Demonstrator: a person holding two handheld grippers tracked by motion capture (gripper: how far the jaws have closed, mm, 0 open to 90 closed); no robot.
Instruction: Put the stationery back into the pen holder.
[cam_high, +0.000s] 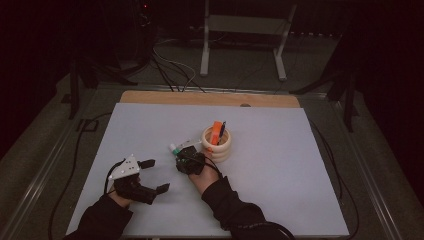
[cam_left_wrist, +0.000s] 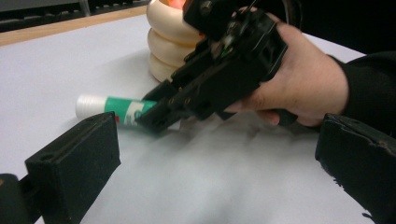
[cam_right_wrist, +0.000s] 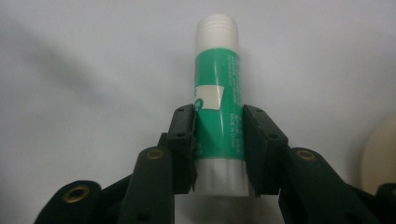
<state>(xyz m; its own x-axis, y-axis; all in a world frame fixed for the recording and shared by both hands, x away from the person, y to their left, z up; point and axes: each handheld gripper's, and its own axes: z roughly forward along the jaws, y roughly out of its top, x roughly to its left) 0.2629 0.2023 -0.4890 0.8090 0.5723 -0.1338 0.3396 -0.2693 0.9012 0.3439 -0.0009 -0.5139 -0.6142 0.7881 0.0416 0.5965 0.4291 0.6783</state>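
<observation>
Black jaws of the right gripper fill the foreground of the right gripper view, drawn in on either side of a green glue stick with their pads against its barrel, so this pair of tongs has hold of it near the base end. Going by size, the white table comes first, then the two forearms in dark sleeves, then the ringed cream holder with an orange tool and a pen standing in it, then the left gripper, whose jaws stand wide apart with nothing between them, and last the glue stick itself. It lies flat on the table just beside the holder, its long axis level with the surface and in line with the right gripper's reach, white cap pointing away from the hand and towards the table's left. By my reading the step in hand is the grasp, just secured. The next move probably calls for a lift, then tipping the stick upright so it can drop into the holder without knocking the pen.
</observation>
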